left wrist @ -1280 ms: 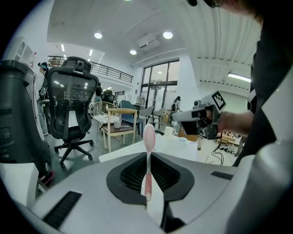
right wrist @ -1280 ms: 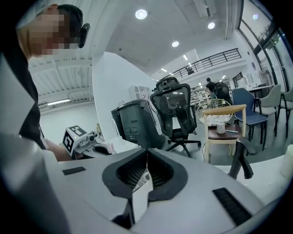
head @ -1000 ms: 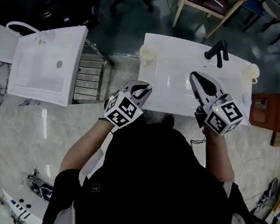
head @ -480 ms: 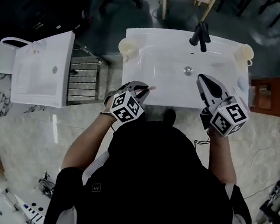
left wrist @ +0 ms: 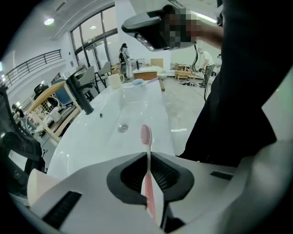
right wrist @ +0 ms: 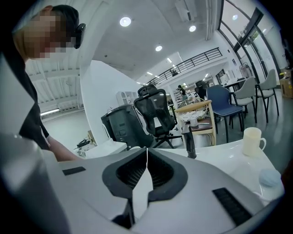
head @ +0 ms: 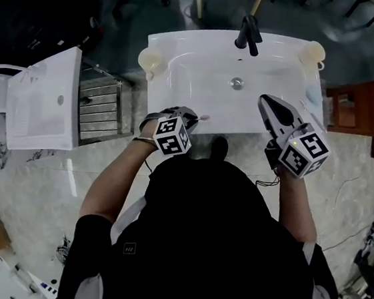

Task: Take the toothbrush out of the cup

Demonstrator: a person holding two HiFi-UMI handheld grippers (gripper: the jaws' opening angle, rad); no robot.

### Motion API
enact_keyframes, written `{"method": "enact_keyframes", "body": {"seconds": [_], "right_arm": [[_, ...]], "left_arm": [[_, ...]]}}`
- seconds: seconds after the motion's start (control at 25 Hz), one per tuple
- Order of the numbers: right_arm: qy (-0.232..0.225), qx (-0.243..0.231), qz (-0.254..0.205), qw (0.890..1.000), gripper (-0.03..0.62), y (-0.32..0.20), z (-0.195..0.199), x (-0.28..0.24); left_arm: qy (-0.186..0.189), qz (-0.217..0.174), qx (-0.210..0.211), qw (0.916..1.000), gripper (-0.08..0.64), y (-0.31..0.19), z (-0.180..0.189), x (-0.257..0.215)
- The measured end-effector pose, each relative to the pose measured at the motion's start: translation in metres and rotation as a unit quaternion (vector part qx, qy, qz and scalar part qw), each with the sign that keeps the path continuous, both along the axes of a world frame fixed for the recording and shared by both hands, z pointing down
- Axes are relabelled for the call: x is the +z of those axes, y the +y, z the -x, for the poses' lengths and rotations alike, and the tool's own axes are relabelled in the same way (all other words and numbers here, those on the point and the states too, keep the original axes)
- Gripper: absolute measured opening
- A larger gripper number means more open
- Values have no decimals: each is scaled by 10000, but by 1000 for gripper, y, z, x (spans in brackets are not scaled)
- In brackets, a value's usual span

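So, sink (head: 201, 80): sitting white across the middle of the head view, drain (head: 236, 83) showing in its centre.
Right gripper (head: 265, 101): hovering over the sink's right side, jaws pressing together on nothing.
Left gripper (head: 192, 114): hanging over the sink's front edge, angling down, jaws clamping the toothbrush handle.
Faucet (head: 248, 33): standing black at the middle of the back rim.
Left cup (head: 150, 61): sitting on the back-left corner, well apart from both grippers.
Right cup (head: 312, 51): sitting on the back-right corner, likewise apart.
Toothbrush (left wrist: 146, 151): pink, sitting in neither cup, sticking out past the left jaws, bristle head pointing over the sink.
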State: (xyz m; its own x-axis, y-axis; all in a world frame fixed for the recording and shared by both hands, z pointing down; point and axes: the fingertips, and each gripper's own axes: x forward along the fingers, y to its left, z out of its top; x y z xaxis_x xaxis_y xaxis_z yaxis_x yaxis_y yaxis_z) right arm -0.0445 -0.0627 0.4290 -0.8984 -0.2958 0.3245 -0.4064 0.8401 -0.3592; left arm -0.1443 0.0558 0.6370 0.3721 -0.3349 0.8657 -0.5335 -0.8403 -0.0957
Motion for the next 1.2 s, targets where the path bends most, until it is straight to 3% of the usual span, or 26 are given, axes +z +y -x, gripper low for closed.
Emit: {"method": "enact_keyframes", "body": {"seconds": [0.2,0.32,1.2], "right_arm": [[117,82,46,9999,31,2,-8,3],[164,106,97,9998,31,4,-8,6],[158,-105,158,9997,31,7,12,14]], "left_arm": [[-442,158,628,9969,35,6,-8,18],[-568,222,787,9950,35,8,-8,26],[-86,299,416,9987,69,10,-8,22]]}}
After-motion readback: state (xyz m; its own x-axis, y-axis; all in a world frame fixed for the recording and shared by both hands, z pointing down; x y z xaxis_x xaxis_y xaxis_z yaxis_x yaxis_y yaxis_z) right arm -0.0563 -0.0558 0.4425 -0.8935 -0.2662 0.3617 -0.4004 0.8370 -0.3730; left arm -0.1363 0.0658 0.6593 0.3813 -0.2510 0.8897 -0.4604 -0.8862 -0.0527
